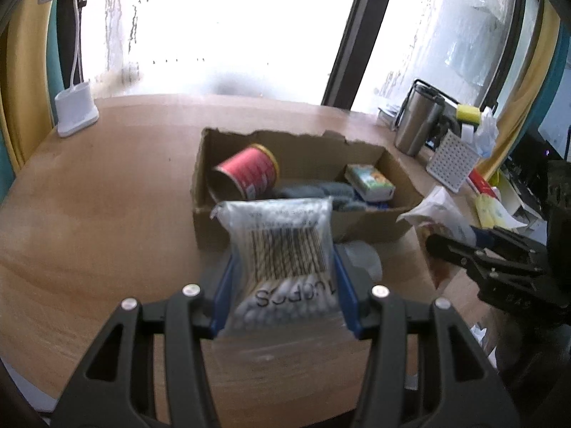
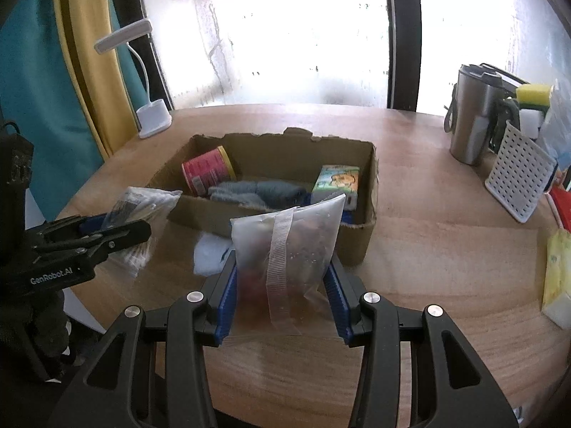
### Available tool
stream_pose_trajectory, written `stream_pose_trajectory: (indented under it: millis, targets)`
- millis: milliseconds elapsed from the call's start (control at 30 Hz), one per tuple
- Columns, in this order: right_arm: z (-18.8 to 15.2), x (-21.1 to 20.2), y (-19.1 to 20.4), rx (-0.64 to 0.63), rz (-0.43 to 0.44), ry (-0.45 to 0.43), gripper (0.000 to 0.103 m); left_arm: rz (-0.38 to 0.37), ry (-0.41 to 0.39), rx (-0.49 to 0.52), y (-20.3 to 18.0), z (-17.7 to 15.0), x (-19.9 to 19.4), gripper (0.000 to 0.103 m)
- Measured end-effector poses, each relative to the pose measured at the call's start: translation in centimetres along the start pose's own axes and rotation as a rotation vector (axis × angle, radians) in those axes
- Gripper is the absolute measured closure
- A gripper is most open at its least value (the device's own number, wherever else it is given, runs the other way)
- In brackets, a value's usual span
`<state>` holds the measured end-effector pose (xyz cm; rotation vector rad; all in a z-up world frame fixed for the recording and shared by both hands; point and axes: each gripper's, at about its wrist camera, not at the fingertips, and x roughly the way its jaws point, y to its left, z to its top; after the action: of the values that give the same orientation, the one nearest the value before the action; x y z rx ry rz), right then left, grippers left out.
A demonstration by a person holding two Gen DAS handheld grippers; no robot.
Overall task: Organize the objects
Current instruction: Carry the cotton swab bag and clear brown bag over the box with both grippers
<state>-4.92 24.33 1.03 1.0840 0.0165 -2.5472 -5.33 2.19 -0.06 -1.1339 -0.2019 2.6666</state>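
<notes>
An open cardboard box [image 1: 360, 226] [image 2: 371, 192] stands on the round wooden table. Inside lie a red can [image 1: 249, 171] [image 2: 207, 173] on its side, a grey-blue cloth [image 1: 314, 192] [image 2: 257, 190] and a small printed carton [image 1: 371, 182] [image 2: 337, 180]. My left gripper [image 1: 283, 285] is shut on a clear bag of cotton swabs [image 1: 282, 249] [image 2: 142, 210], held just in front of the box. My right gripper [image 2: 282, 292] is shut on a translucent snack pouch [image 2: 289, 249] [image 1: 439, 210], also in front of the box.
A white desk lamp [image 1: 76, 110] [image 2: 153, 117] stands at the back left. A steel tumbler [image 1: 417, 121] [image 2: 471, 117], a white perforated holder [image 1: 451, 160] [image 2: 517, 174] and a yellow packet [image 2: 558, 274] stand at the right. A pale blue thing [image 2: 210, 253] lies by the box.
</notes>
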Motion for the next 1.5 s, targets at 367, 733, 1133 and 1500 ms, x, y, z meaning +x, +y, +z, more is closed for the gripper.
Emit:
stream_pose_trajectory:
  millis: [367, 733, 1133, 1500]
  targets:
    - [2.1, 0.8, -0.8, 0.01, -0.01, -0.003, 0.055, -0.026, 0.007, 0.018, -0.2, 2.2, 1.5, 0.051]
    - [3.5, 2.1, -1.1, 0.003, 0.011, -0.002, 0.055, -0.028, 0.009, 0.041, -0.7, 4.0, 2.8, 0.051]
    - [4.7, 3.2, -2.4, 0.02, 0.035, -0.009, 0.055, -0.027, 0.035, 0.063, -1.9, 5.9, 5.0, 0.051]
    - [5.5, 4.8, -3.8, 0.044, 0.063, -0.004, 0.055, -0.019, 0.065, 0.104, -3.2, 7.5, 7.8, 0.051]
